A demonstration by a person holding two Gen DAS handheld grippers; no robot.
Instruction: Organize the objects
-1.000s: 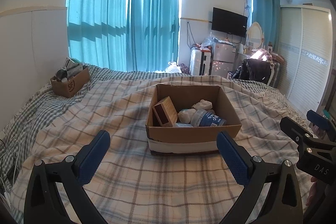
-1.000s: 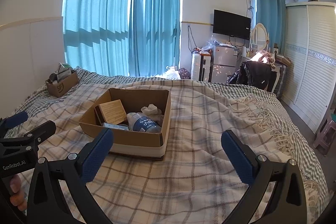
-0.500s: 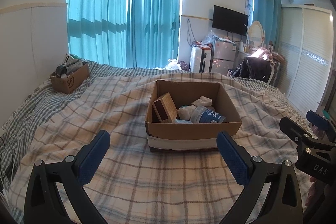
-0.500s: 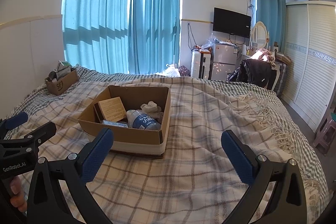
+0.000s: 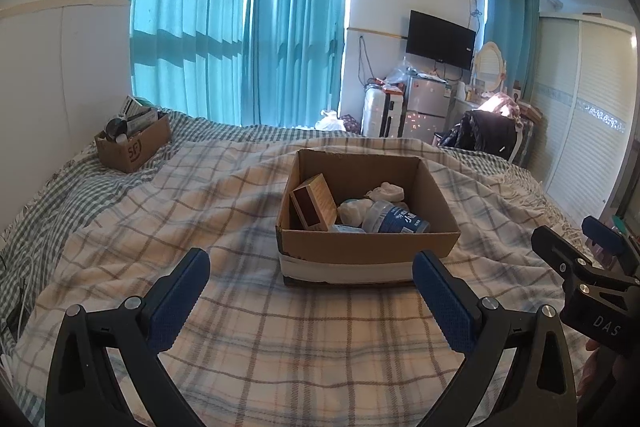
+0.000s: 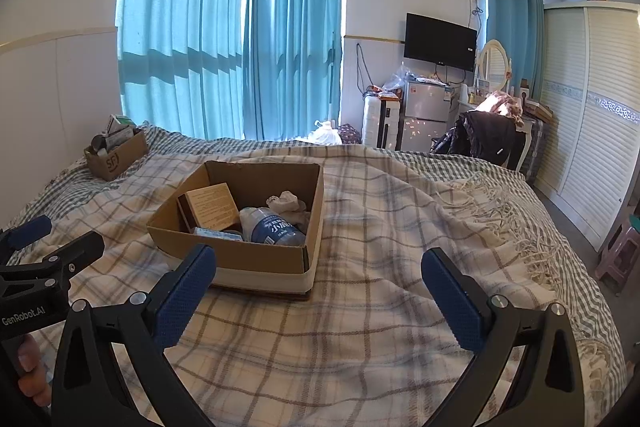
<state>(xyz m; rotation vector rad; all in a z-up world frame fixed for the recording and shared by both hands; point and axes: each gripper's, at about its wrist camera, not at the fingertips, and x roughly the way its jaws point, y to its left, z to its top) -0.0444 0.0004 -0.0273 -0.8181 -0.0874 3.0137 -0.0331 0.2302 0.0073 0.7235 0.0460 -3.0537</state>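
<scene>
An open cardboard box (image 5: 368, 247) sits on the plaid blanket (image 5: 224, 211) ahead of both grippers; it also shows in the right wrist view (image 6: 248, 259). Inside lie a brown carton (image 5: 316, 201), a blue-labelled water bottle (image 5: 396, 221), crumpled white items (image 5: 384, 191) and a small flat pack (image 6: 218, 233). My left gripper (image 5: 310, 291) is open and empty, just short of the box's near wall. My right gripper (image 6: 320, 287) is open and empty, near the box's right corner.
A second small cardboard box (image 5: 134, 143) full of items stands at the bed's far left, by the white wall. Beyond the bed are blue curtains (image 5: 240, 27), a fridge (image 5: 424, 107), a chair with clothes (image 5: 488, 135) and a wardrobe (image 5: 588, 107).
Both views have tilted up a little, so the box sits slightly lower and nearer in frame. Both grippers stay open and empty.
</scene>
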